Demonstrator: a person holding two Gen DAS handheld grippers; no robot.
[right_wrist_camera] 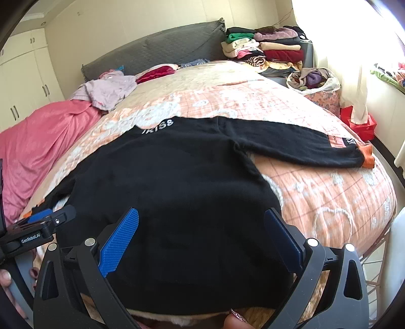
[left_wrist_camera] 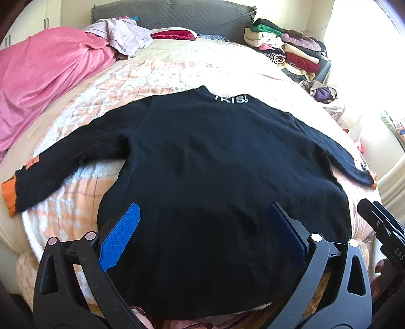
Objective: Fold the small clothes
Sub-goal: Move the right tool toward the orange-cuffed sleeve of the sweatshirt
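A small black long-sleeved sweater with orange cuffs and white lettering at the neck lies spread flat, back up, on the bed, sleeves out to both sides. It also shows in the right wrist view. My left gripper is open, its blue-padded fingers spread wide over the sweater's hem, holding nothing. My right gripper is open too, over the hem's right part, empty. Part of the right gripper shows in the left wrist view, and part of the left gripper shows in the right wrist view.
The bed has a peach and white checked quilt. A pink blanket lies at left, a lilac garment near the grey headboard. Folded clothes are stacked at the far right corner. A bag of clothes sits beside the bed.
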